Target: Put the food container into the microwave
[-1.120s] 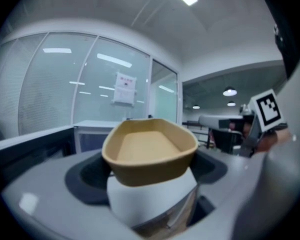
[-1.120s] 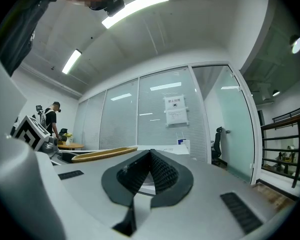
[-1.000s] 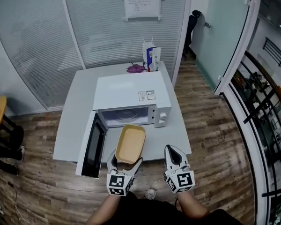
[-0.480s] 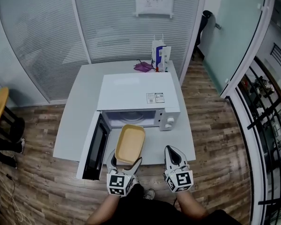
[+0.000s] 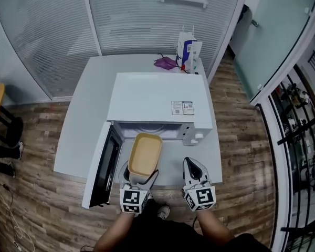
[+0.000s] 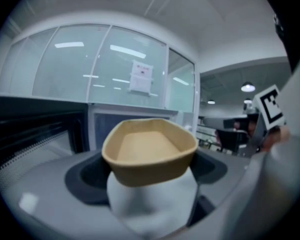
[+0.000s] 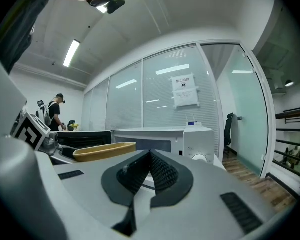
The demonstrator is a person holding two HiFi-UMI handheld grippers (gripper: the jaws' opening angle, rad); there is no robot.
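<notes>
Tan food container (image 5: 145, 154) in left gripper (image 5: 140, 173) hangs just before microwave's (image 5: 157, 96) open mouth.

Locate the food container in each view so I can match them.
Head view: container lower centre, at the mouth of the open microwave.
Left gripper view: container at centre, close up.
Right gripper view: container left of centre, edge-on.
Shared landmark: the white microwave.
</notes>
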